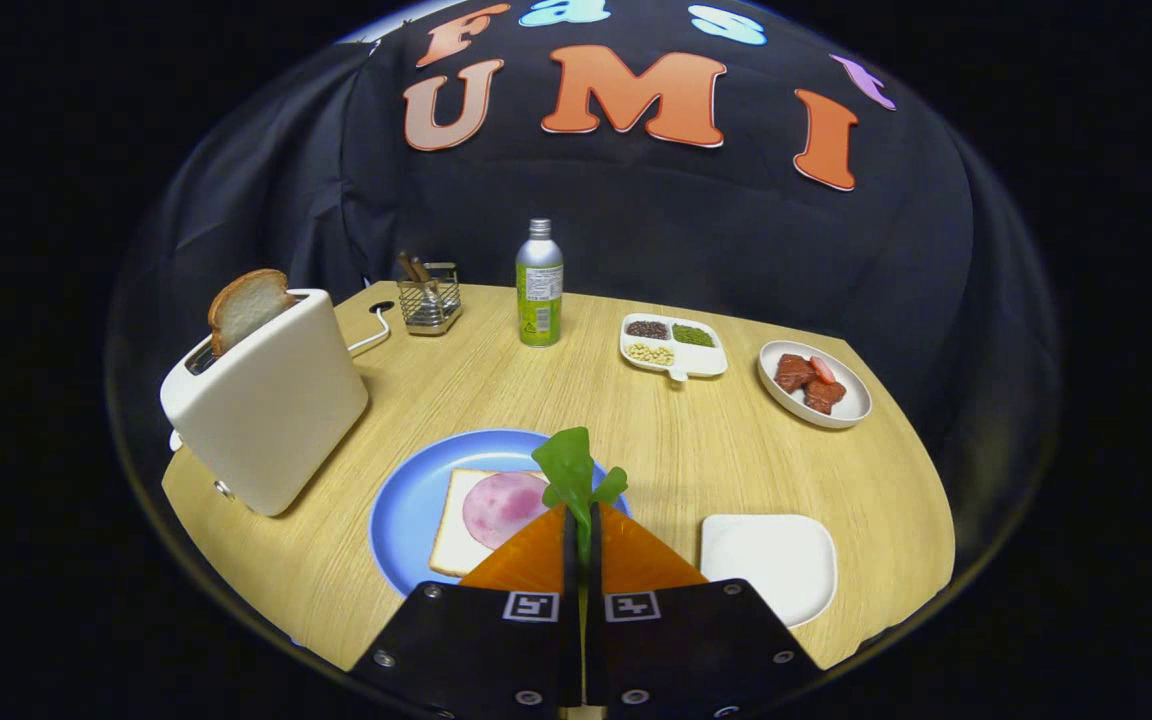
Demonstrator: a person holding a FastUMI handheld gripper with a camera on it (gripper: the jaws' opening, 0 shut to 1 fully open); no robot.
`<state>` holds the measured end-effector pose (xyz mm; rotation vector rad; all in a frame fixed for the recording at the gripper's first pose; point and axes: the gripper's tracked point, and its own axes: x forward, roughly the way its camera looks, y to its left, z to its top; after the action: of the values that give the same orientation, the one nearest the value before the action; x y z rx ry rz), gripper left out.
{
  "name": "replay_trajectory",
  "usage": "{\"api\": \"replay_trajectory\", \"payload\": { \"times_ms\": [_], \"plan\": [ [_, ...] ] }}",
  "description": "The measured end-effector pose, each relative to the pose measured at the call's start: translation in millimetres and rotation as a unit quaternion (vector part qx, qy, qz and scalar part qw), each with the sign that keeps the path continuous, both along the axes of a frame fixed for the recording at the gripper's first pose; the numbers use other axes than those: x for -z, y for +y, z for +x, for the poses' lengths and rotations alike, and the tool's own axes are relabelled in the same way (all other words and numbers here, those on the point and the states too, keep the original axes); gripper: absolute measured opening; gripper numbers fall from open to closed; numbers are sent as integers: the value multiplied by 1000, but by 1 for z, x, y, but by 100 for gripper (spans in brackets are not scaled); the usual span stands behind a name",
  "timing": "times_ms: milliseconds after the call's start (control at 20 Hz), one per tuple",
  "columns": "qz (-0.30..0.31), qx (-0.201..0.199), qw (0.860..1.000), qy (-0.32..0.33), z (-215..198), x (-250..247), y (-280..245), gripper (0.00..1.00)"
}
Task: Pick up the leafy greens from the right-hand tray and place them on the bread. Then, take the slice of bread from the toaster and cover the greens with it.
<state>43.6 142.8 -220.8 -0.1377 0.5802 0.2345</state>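
My gripper is shut on the leafy greens, whose leaves stick up past the fingertips. Just ahead and slightly left lies a slice of bread topped with a pink round of ham, on a blue plate. The greens hang over the right edge of that bread. The white tray to the right of the fingers holds nothing. Further left stands a white toaster with a slice of bread poking out of its slot.
Beyond the plate stand a green metal bottle and a wire holder. A divided dish of seeds and a white plate with meat pieces sit at the far right of the round wooden table.
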Motion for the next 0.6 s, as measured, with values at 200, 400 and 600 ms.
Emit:
{"api": "replay_trajectory", "payload": {
  "times_ms": [200, 400, 600],
  "plan": [
    [-5, -9, 1000, 14, 5, 12, 18, 3],
    [-27, -19, 999, 18, 10, 27, 30, 3],
    [-44, -31, 998, 26, 15, 43, 43, 6]
  ]
}}
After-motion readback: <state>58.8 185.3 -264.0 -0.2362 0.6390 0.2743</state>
